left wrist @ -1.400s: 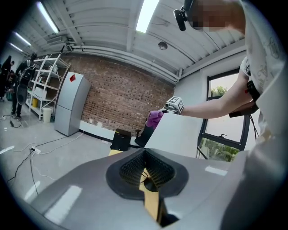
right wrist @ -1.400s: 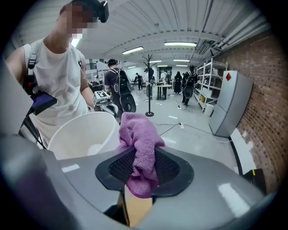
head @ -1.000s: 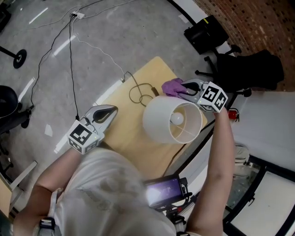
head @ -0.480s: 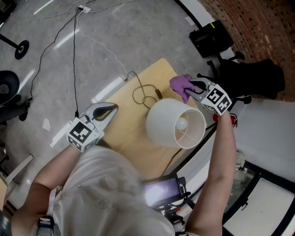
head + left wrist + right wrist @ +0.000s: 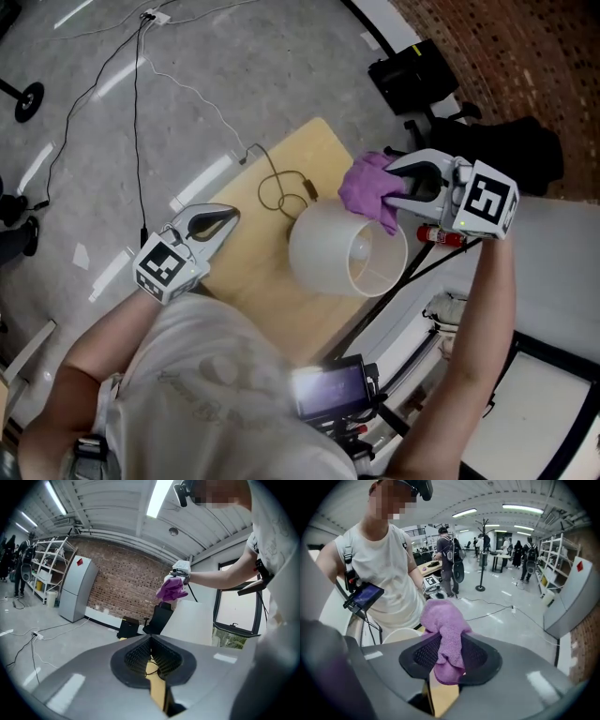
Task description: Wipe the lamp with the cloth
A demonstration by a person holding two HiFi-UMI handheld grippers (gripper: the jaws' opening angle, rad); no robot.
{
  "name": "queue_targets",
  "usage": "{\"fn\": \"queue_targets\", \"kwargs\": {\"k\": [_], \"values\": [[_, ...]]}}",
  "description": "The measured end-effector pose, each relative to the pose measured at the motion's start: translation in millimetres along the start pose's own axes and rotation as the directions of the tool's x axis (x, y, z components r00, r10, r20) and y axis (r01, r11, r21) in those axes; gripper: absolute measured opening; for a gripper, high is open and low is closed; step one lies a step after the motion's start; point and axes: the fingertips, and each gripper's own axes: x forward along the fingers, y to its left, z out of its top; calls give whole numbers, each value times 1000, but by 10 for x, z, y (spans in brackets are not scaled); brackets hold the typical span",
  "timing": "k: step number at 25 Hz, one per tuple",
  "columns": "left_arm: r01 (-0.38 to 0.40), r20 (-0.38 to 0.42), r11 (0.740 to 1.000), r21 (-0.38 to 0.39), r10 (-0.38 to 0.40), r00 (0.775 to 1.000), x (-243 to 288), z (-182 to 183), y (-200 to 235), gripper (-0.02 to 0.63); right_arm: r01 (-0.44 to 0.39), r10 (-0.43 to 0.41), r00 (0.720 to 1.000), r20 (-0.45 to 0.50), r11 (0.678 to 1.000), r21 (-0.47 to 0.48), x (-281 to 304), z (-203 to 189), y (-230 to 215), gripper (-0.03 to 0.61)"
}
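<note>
We pinch the cloth [image 5: 370, 190] in the right hand-held gripper [image 5: 398, 183], with folds hanging free above the lamp [image 5: 328, 246], presumably to wipe its shade. The lamp stands on the surface [image 5: 248, 272]. The left hand-held gripper [image 5: 223, 222], pressed together and empty, waits clear alongside.

The person wears a white sleeveless shirt [image 5: 211, 375]; the grey left gripper [image 5: 232, 221] and right gripper [image 5: 398, 183] each bear a black-and-white marker cube [image 5: 164, 272].
</note>
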Motion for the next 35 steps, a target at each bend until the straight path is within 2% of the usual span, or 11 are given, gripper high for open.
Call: {"fn": "queue_targets", "kwargs": {"k": [4,7,15,24,26,28,32,35], "values": [[-1,12,1000,-1,1,1000,-29,23,41,2,-177,178,975,-131,984,24,311,-101,132,138],[-16,15,1000,-11,16,1000,-82,7,105,2,-232,243,947,-212,970,73,532,-276,102,137],[-61,9,997,-49,61,998,-230,-89,293,2,-246,261,893,-367,965,88,1182,-670,-71,137],[-81,10,995,-58,82,997,-294,-69,365,2,-201,198,870,-452,979,41,1539,-933,-190,138],[-77,10,995,-59,77,997,-322,-61,350,2,-174,162,874,-458,985,15,1539,-964,-193,140],[-76,11,996,-55,77,997,-353,-31,382,2,-135,118,897,-427,991,-10,1469,-870,-242,138],[-80,25,996,-45,81,996,-316,15,444,2,-27,4,956,-292,997,-77,1080,-446,-434,138],[-60,20,998,-37,61,998,-270,17,400,2,4,-26,978,-209,994,-107,717,-94,-287,139]]}}
